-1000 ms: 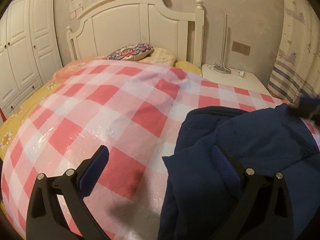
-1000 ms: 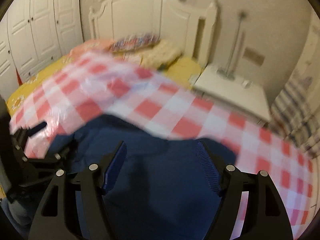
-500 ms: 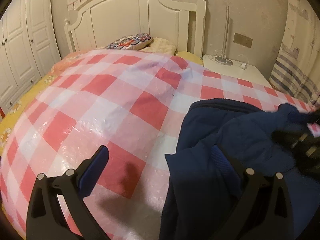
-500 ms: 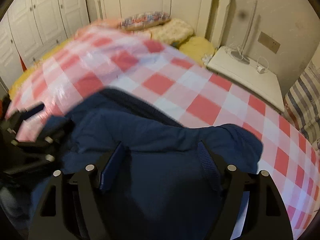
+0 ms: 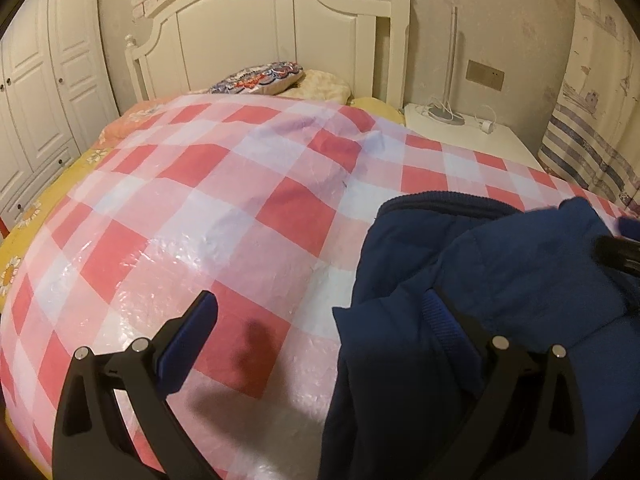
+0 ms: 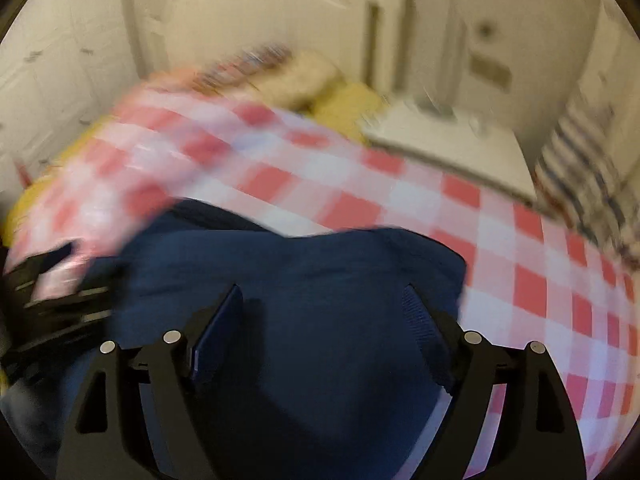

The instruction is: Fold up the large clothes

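Observation:
A dark navy padded garment (image 5: 500, 288) lies bunched on the bed's red-and-white checked cover (image 5: 224, 208). My left gripper (image 5: 320, 312) is open at the garment's left edge; its right finger rests over the cloth, its left finger over the cover. My right gripper (image 6: 320, 312) is open and empty just above the middle of the navy garment (image 6: 304, 264). The right wrist view is blurred by motion. The right gripper shows at the right edge of the left wrist view (image 5: 620, 252), and the left gripper at the left edge of the right wrist view (image 6: 48, 304).
A white headboard (image 5: 280, 28) and patterned pillow (image 5: 260, 78) are at the far end. A white nightstand (image 5: 472, 136) with a lamp base stands to the right, by a striped curtain (image 5: 592, 152). White wardrobes (image 5: 36, 92) line the left wall.
The right gripper swings over the garment, its view now blurred, and has drawn back to the edge of the left wrist view. The left gripper has hardly moved.

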